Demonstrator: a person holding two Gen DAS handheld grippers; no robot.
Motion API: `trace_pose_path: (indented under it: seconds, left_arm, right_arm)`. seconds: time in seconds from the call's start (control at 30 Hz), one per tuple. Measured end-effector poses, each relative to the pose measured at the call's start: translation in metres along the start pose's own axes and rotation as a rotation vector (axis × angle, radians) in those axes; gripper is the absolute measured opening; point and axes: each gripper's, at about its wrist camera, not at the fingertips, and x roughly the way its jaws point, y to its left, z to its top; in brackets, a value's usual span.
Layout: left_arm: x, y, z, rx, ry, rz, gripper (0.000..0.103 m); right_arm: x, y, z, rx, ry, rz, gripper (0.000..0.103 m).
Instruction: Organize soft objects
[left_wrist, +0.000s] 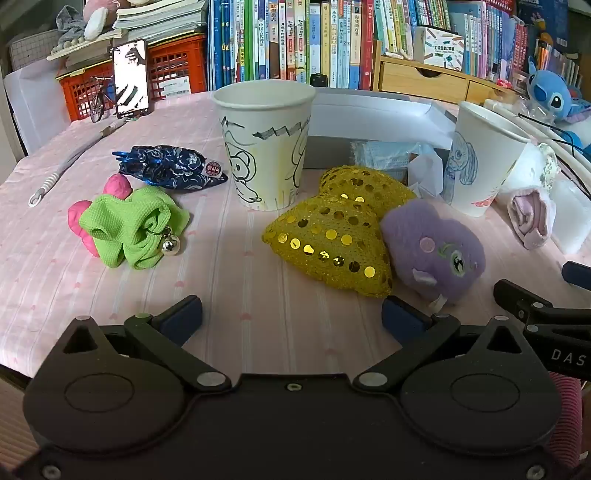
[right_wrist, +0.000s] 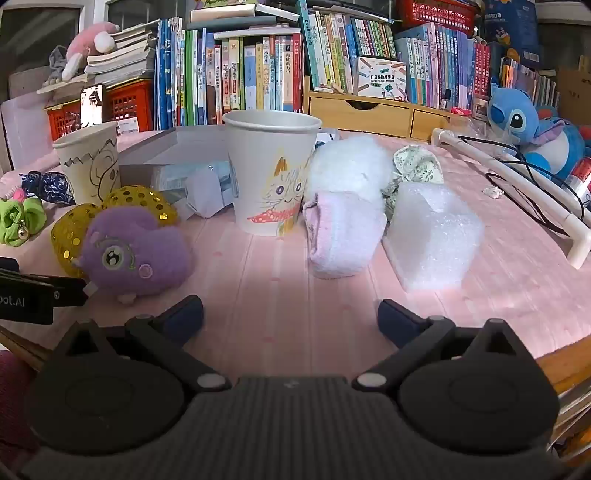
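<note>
Here, the left gripper (left_wrist: 291, 314) is hovering with its jaws spread wide and nothing between them, above the pink striped tablecloth (left_wrist: 258, 295); the right gripper (right_wrist: 290, 315) is likewise standing wide and gripping nothing. In the left wrist view, a green cloth toy with a bell (left_wrist: 133, 225) is lying at left, with a dark blue patterned pouch (left_wrist: 170, 168) just behind it, beside a paper cup with black line drawings (left_wrist: 266, 147). A yellow sequined heart cushion (left_wrist: 332, 229) is resting right of that cup, touching a purple plush toy (left_wrist: 434, 251). In the right wrist view, a paper cup with a cat drawing (right_wrist: 271, 173) is standing at centre; a rolled pale pink fuzzy sock (right_wrist: 341, 232) is lying just right of it, in front of a white fluffy item (right_wrist: 351, 166), and a white foam block (right_wrist: 432, 236) is sitting beside the sock.
</note>
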Motion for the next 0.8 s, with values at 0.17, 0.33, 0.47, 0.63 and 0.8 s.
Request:
trace_pose_path:
  seconds: [0.17, 0.33, 0.47, 0.63, 0.8]
  left_arm:
    - [0.0000, 0.0008, 0.0013, -0.003, 0.004, -0.003, 0.103]
    - [0.0000, 0.0003, 0.0003, -0.002, 0.004, -0.002, 0.103]
    - [0.0001, 0.0003, 0.0004, -0.003, 0.005, -0.001, 0.103]
    - [0.0001, 0.0003, 0.0004, -0.002, 0.005, -0.001, 0.103]
    - [0.0002, 0.0003, 0.0004, -0.002, 0.004, -0.001, 0.103]
  right_arm:
    - [0.0007, 0.0002, 0.0015, 0.000, 0.001, 0.001, 0.103]
    - [0.0016, 0.0005, 0.0026, 0.000, 0.005, 0.000, 0.103]
    - [0.0009, 0.0005, 0.0023, -0.001, 0.007, 0.000, 0.103]
    - [0.0002, 0.0006, 0.0017, 0.000, 0.007, 0.000, 0.103]
    - [0.0007, 0.0006, 0.0021, 0.000, 0.010, 0.001, 0.103]
